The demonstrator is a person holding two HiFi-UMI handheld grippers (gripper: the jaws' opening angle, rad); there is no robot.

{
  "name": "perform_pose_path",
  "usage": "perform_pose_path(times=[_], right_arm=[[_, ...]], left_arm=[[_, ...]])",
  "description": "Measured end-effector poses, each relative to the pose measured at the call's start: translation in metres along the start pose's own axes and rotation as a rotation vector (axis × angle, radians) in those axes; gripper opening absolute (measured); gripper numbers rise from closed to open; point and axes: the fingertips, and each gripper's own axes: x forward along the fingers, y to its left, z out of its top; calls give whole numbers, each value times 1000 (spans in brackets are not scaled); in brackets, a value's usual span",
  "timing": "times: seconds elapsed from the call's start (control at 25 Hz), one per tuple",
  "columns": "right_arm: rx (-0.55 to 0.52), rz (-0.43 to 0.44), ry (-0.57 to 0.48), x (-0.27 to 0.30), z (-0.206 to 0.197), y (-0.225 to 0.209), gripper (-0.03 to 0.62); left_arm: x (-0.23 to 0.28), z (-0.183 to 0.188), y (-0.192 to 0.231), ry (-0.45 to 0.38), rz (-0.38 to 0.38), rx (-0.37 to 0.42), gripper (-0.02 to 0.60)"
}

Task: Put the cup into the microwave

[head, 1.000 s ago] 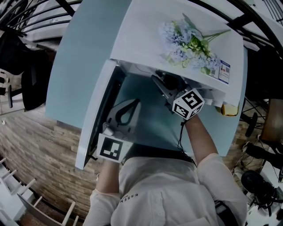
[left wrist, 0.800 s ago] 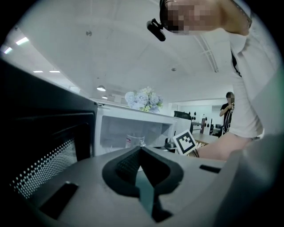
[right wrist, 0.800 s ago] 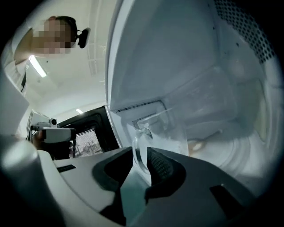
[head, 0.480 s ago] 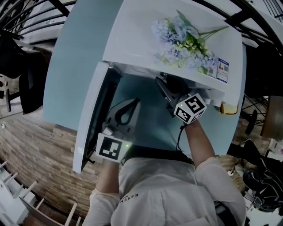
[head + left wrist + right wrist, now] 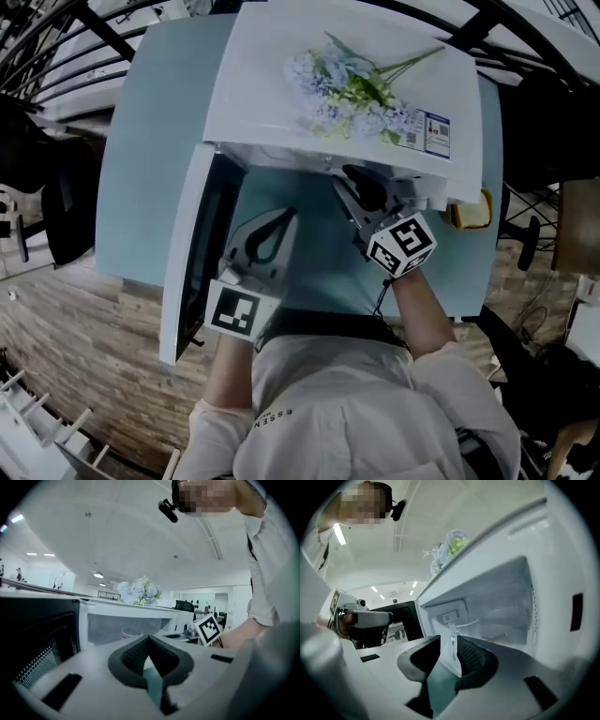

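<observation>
— What is found at the left of the microwave (image 5: 262, 66)?

— Its door (image 5: 192, 253) is swung wide open, so that the cavity can be reached from the front. Just beside the door's inner face the left gripper (image 5: 287, 217) is held. Its jaws are pressed together with nothing between them. It is judged to be parked there, clear of the opening. The left forearm is tucked low and close to the body, with the gripper pointed at the microwave's front.

— And at the microwave's mouth?

— The right gripper (image 5: 449, 640) is reached in under the top edge, the arm stretched forward from the elbow. Its jaws are set a narrow gap apart, and the thin handle of the clear cup (image 5: 468, 625) is seen between them. Space shows beside the handle, so it is judged to be bracketed loosely rather than pinched.

— Where is the cup?

— It is inside the microwave's cavity, upright, and it appears to be resting on the cavity floor. The placing is judged nearly done, with the door not yet shut. A bunch of flowers (image 5: 342, 94) is laid on the microwave's top.
</observation>
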Motion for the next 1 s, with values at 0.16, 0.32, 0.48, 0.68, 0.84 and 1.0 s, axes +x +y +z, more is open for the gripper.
perform_pose_path(times=[0.16,0.32,0.48,0.68,0.84,1.0], right_arm=[[-6,-7,-38,-19,24,18,101],[2,-22,-86,-38,50,39,101],[-9,-63,-145,-57,79,54,101],[-28,-116,-223,-82,110,72,101],[-15,-129,-326,-106,138,89,65],[-57,-141,-330,-115,147,96,38]], left_arm=[[-6,19,-6,-12,-27,40,0],[-18,38,-7,-23,-40,62,0],[-30,57,-10,-42,-63,69,0],[-45,77,-12,-83,-94,126,0],[-59,95,-17,-116,-99,159,0],[-67,106,-20,-140,-98,174,0]])
